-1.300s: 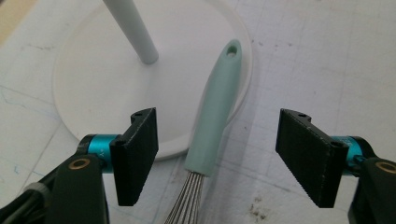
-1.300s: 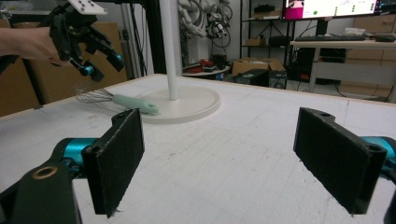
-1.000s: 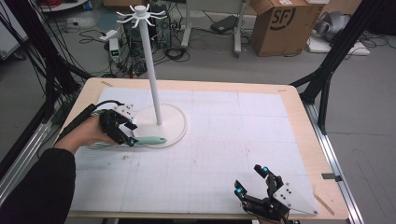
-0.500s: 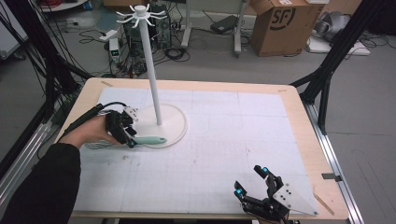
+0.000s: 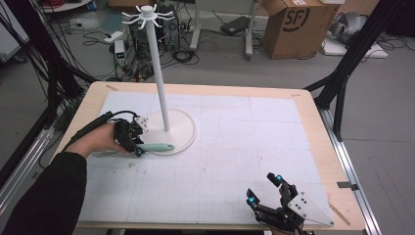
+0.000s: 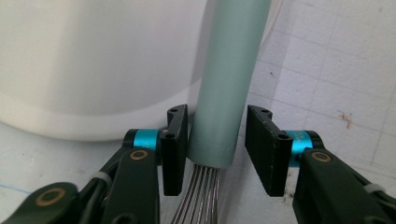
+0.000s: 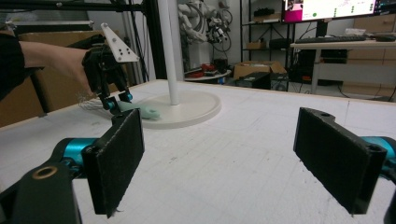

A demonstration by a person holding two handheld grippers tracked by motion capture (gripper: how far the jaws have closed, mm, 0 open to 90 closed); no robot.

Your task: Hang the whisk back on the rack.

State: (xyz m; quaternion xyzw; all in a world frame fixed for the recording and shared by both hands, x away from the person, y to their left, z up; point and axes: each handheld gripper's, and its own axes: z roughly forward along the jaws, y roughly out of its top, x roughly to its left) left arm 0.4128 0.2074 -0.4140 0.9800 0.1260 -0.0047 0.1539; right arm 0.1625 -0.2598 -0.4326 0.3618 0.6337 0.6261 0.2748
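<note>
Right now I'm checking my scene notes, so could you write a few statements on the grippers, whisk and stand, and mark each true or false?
1. The left gripper has its jaws around the whisk's green handle. True.
2. The whisk hangs from the hooks at the top of the stand. False: it lies low, its handle over the stand's round base.
3. The right gripper is open and holds nothing. True.
4. The right gripper rests on the stand's base. False: it is at the table's near right edge, far from it.
</note>
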